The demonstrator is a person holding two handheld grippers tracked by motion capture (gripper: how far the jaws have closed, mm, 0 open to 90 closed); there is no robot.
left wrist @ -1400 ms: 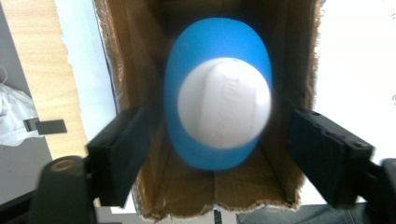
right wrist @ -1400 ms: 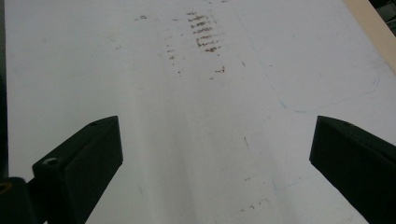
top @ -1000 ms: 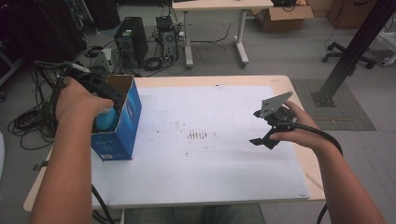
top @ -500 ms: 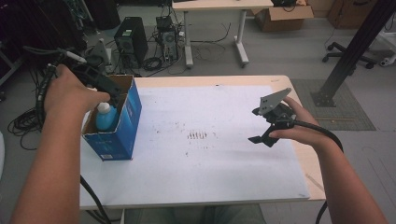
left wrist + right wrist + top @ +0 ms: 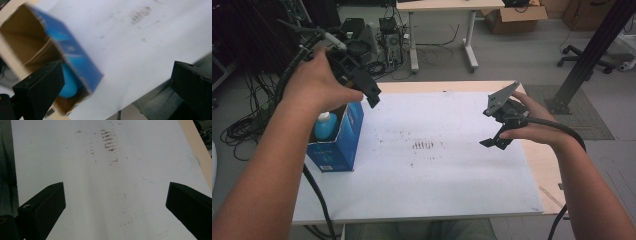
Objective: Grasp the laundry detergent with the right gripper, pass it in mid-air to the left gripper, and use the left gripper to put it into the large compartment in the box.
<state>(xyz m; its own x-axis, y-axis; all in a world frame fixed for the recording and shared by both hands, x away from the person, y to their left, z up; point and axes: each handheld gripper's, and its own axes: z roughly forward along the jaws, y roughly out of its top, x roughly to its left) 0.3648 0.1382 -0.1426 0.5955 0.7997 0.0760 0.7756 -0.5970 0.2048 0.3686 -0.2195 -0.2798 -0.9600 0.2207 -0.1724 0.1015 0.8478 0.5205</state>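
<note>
A white sheet (image 5: 432,170) covers most of a pale wooden table (image 5: 539,167), marked near its middle by a patch of short brown smudges (image 5: 424,145); beyond the table lies a grey floor with computer towers (image 5: 389,32) amid tangled cables, the legs of a second desk (image 5: 442,35), a cardboard carton (image 5: 514,17) and the base of an office chair (image 5: 584,52); a dark slanted post (image 5: 592,55) stands at the right. At the sheet's left edge stands an open blue box (image 5: 337,145), and inside it sits a light blue bottle (image 5: 326,125) with a white cap, upright. The left hand (image 5: 314,82) is raised above and just behind the box, its forearm rising steeply from the bottom left; the left gripper (image 5: 362,85) it carries tilts down and to the right; its jaws have just been opening and now stand wide apart with nothing between them, the box and bottle blurred below in the left gripper view. The right hand (image 5: 524,125) hovers over the right edge of the sheet, well apart from the box, forearm coming in from the lower right; the right gripper (image 5: 496,135) points down and leftward, a grey three-cornered plate on top, its jaws spread wide and empty over bare sheet.
</note>
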